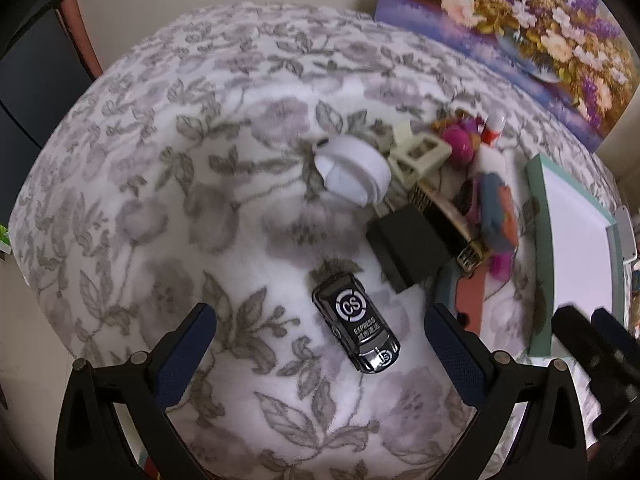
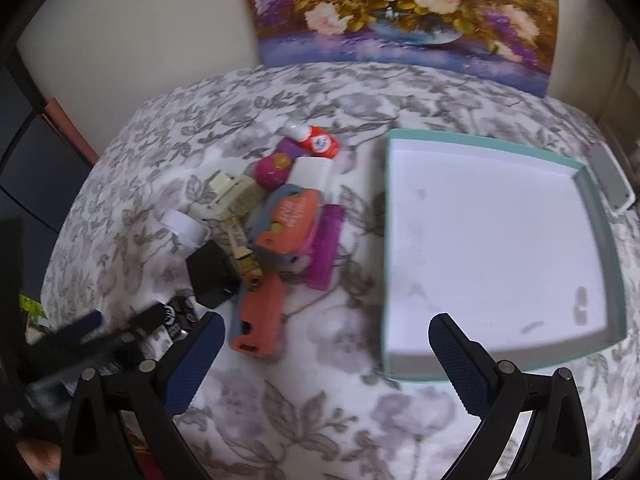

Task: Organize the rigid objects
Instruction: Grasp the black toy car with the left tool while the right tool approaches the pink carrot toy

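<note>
A black toy car (image 1: 356, 326) marked "CS EXPRESS" lies on the floral cloth between the spread fingers of my open left gripper (image 1: 320, 324). Beyond it sit a white cap (image 1: 354, 168), a black block (image 1: 412, 248) and a cream adapter (image 1: 418, 154) at the edge of a pile. In the right wrist view the pile shows a salmon case (image 2: 262, 314), a purple comb (image 2: 326, 248), an orange pouch (image 2: 290, 220), a pink ball (image 2: 274, 170) and a red-and-white bottle (image 2: 318, 142). My right gripper (image 2: 326, 330) is open and empty, over the cloth beside the tray's (image 2: 600, 248) near left corner.
The teal-rimmed white tray holds nothing and lies right of the pile. A flower painting (image 2: 404, 12) leans on the wall behind. A white phone-like object (image 2: 612, 180) lies past the tray's right edge. The left gripper (image 2: 92, 332) shows blurred at lower left in the right wrist view.
</note>
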Available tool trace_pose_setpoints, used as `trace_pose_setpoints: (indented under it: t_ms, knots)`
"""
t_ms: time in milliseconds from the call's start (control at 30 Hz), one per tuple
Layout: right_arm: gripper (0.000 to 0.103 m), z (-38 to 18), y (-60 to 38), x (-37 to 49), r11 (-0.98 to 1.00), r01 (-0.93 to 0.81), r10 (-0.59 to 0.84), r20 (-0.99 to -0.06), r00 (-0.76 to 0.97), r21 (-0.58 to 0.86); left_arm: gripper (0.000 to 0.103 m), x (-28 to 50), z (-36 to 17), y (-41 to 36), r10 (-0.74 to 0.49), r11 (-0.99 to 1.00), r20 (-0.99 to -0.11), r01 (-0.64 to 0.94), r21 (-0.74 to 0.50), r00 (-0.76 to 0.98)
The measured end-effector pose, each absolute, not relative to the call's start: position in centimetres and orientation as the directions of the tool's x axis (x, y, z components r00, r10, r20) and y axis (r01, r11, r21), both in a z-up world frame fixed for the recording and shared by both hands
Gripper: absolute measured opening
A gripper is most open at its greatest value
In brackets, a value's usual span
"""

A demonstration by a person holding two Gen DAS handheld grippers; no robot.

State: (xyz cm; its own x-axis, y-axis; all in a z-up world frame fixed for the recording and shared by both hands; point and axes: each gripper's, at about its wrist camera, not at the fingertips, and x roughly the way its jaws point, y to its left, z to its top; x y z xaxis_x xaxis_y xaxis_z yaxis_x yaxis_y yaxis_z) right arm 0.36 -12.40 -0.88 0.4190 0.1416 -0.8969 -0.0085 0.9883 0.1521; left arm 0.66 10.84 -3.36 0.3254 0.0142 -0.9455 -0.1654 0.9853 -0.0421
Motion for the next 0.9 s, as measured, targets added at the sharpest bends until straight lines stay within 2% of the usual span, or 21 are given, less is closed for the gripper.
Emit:
trace_pose_setpoints:
  t_ms: [133,300,667,900]
  knots:
    - [0.103,-1.7,-11.6,1.2,0.984,-0.008,0.167,-0.899,0.405,0.179,0.100,0.7,-4.7,10.1,0.005,0.990,-0.958,-0.137,-0.036,0.287]
    - [0.103,-3.0,-10.4,2.2,0.975,-0.014,0.211,-0.904,0.372,0.222,0.089,0.8,-5.5,9.8,0.002,0.992,-0.963,-0.119,-0.031,0.269]
    - [0.076,-5.4,-8.2,3.5,0.972,-0.051,0.234,-0.918,0.319,0.230,0.053,1.2,-6.6,7.5,-0.025,0.998,-0.967,-0.052,-0.040,0.255]
    - [0.061,-6.3,-7.2,3.8,0.971,-0.059,0.239,-0.926,0.291,0.232,0.046,1.5,-6.3,7.3,-0.027,0.998,-0.961,-0.054,-0.043,0.274]
